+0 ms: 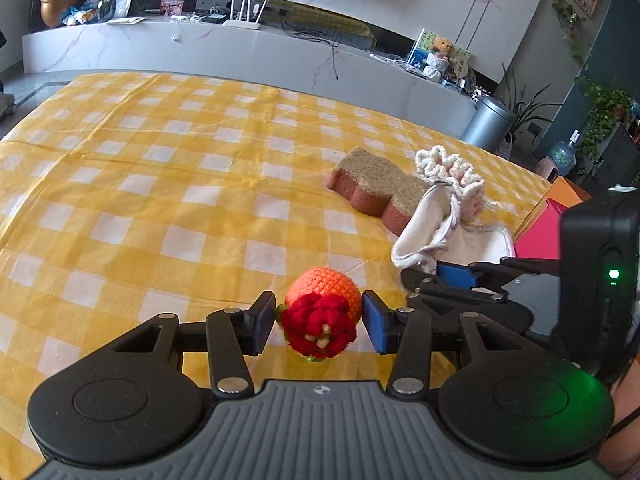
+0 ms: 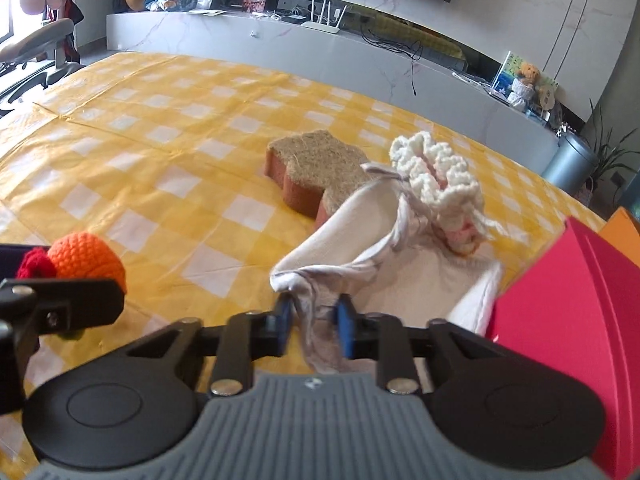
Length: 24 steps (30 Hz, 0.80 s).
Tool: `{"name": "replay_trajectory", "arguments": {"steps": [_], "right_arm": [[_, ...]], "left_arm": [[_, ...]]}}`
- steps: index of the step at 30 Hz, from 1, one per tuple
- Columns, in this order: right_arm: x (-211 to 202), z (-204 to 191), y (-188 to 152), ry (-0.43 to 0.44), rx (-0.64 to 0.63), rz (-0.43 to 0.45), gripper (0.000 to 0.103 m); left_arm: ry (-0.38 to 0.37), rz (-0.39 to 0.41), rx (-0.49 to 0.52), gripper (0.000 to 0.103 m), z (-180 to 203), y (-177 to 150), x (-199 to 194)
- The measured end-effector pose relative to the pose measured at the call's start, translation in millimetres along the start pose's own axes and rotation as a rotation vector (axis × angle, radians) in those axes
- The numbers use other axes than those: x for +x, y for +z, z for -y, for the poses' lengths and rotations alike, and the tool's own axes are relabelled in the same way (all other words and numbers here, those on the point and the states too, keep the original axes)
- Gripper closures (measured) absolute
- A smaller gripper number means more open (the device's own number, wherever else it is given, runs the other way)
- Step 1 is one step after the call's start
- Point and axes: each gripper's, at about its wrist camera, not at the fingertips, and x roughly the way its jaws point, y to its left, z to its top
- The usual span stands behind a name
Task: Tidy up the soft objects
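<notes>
Item: left hand-held gripper [image 1: 319, 322]; jaws set about half apart, blue pads closed against either side of a crocheted orange ball [image 1: 322, 312] with a red knitted flower on its near face; the ball is carried clear of the cloth, though actual pad contact on the left side is hard to confirm from this angle.

Item: right hand-held gripper [image 2: 313, 330]; jaws drawn narrow, pinching a gathered fold of a white cloth bag [image 2: 360, 240]; the bag's mouth gapes toward 11 o'clock, its body trailing to 2 o'clock.

Item: white crocheted piece [image 2: 438, 176] with pink at its base; resting on the bag at 1 o'clock of the right hand-held gripper, touching the cloth.

Item: scouring sponge [image 2: 316, 168], brown fibrous top over a reddish scalloped body; lying flat at 12 o'clock, just beyond the bag, its near end hidden behind the bag's rim.

Item: yellow-and-white checked tablecloth [image 1: 160, 184]; covers the counter under all pieces.

Item: red box [image 2: 568, 300]; at 3 o'clock of the right hand-held gripper, beside the bag's edge.
</notes>
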Motion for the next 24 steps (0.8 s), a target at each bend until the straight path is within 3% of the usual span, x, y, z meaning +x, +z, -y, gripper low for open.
{"name": "replay_trajectory", "arguments": {"steps": [3, 6, 11, 15, 20, 24], "right_arm": [[-9, -1, -1, 0.015, -0.002, 0.006, 0.092], [-31, -2, -4, 0.047, 0.008, 0.026, 0.093], [-75, -4, -18, 0.176, 0.071, 0.032, 0.093], [-105, -8, -39, 0.288, 0.139, -0.017, 0.093], [-135, 5, -69, 0.352, 0.271, -0.061, 0.093], [-149, 37, -91, 0.345, 0.421, -0.082, 0.093]], "left_arm": [[-0.005, -0.016, -0.027, 0.049, -2, 1, -5], [-0.006, -0.028, -0.049, 0.049, -2, 3, -14], [0.002, -0.028, -0.058, 0.049, 0, -2, -40], [0.017, -0.034, -0.061, 0.049, 2, -12, -61], [0.022, -0.051, -0.065, 0.049, 9, -26, -78], [0.0, -0.069, -0.048, 0.049, 24, -37, -85]]}}
